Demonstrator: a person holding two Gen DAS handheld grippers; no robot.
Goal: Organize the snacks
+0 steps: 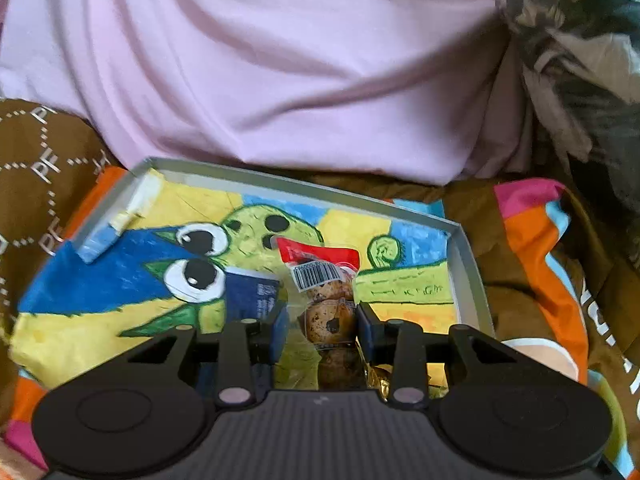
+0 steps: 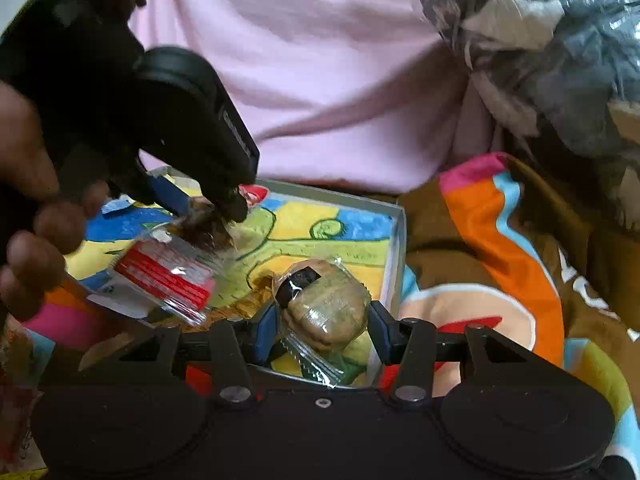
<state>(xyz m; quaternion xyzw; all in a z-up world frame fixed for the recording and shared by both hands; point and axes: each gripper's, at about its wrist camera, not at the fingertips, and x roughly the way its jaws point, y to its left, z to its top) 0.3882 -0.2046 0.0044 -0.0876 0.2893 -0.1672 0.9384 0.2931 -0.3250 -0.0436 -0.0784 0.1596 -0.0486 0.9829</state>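
Observation:
A clear cookie packet [image 1: 324, 284] with a red end and a barcode sits pinched between the blue pads of my left gripper [image 1: 322, 320], above a shallow grey tray [image 1: 304, 188] lined with a bright cartoon drawing. In the right wrist view the left gripper [image 2: 208, 204] hangs over the tray's far left, the cookie packet [image 2: 168, 276] dangling from it. My right gripper [image 2: 322, 328] is shut on a round beige pastry [image 2: 324, 300] in clear wrap with a black label, over the tray's [image 2: 396, 248] near right corner.
A dark blue packet [image 1: 256, 296] lies in the tray and a gold wrapper [image 1: 376, 376] shows under the left fingers. A person's hand [image 2: 36, 216] holds the left gripper. Pink cloth [image 1: 280, 80] rises behind the tray, a crumpled plastic bag [image 2: 540, 60] sits upper right, and brown and orange fabric [image 2: 500, 240] surrounds it.

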